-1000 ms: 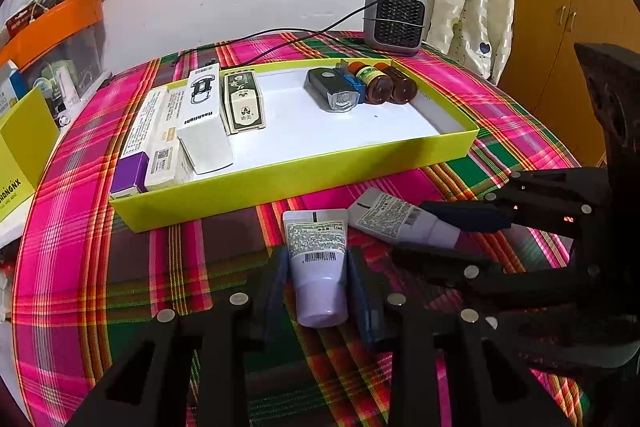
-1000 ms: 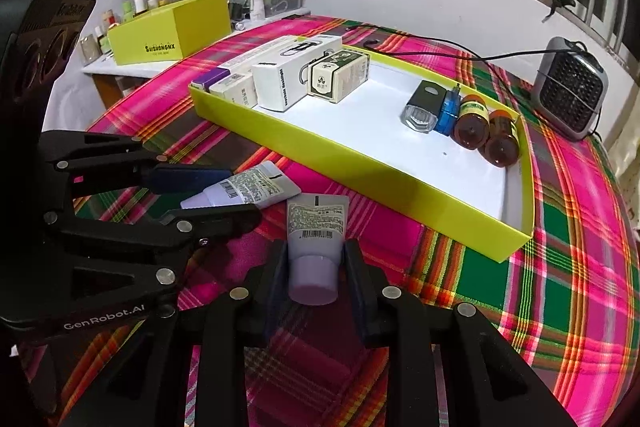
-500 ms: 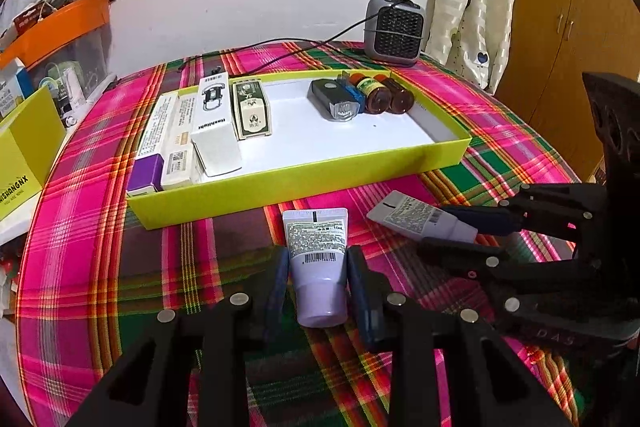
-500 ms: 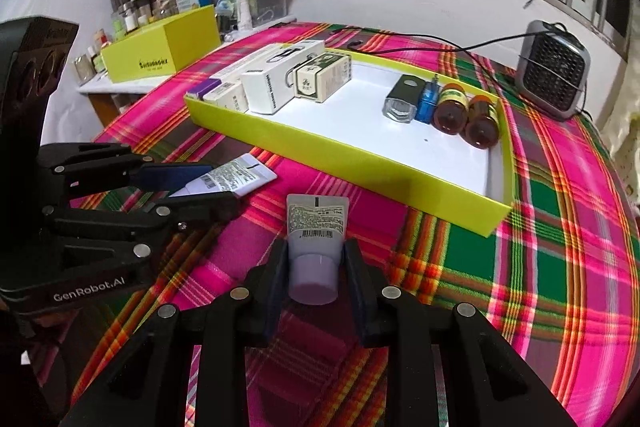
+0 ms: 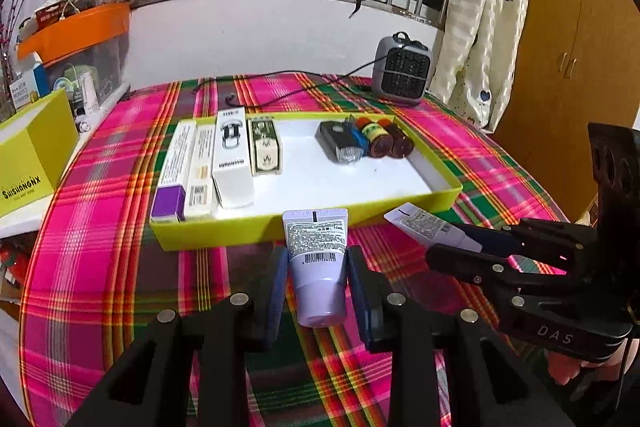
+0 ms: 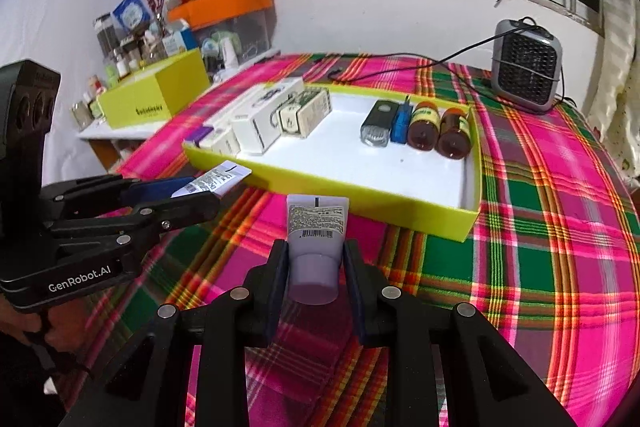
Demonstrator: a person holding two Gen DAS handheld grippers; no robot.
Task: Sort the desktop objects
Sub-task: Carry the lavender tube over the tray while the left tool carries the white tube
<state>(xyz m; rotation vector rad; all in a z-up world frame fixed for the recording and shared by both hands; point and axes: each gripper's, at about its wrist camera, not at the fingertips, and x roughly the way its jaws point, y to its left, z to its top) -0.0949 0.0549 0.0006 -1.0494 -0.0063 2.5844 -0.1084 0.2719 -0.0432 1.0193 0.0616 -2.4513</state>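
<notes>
In the left wrist view my left gripper [image 5: 318, 261] is shut on a lilac tube [image 5: 316, 239] with a white barcode label, cap towards the camera, held above the plaid tablecloth. To its right, my right gripper [image 5: 444, 241] is shut on a second lilac tube [image 5: 422, 223]. The right wrist view shows the same from the other side: the right gripper [image 6: 314, 253] grips its tube [image 6: 316, 223], and the left gripper [image 6: 202, 193] holds its tube [image 6: 218, 179] at the left. Just beyond both tubes lies the yellow-green tray [image 5: 240, 231], whose near rim [image 6: 360, 187] also shows in the right wrist view.
The tray holds several boxes [image 5: 232, 155] at its left and a flashlight [image 5: 340, 143], a blue item and two brown bottles [image 5: 384, 139] at its right. A small grey heater [image 5: 402, 75] with a black cable stands behind. A yellow box [image 5: 28, 163] sits off the table's left.
Both grippers have risen with their tubes, and the right one has rolled a little. The tray and table look smaller and farther. Both grips are unchanged.
</notes>
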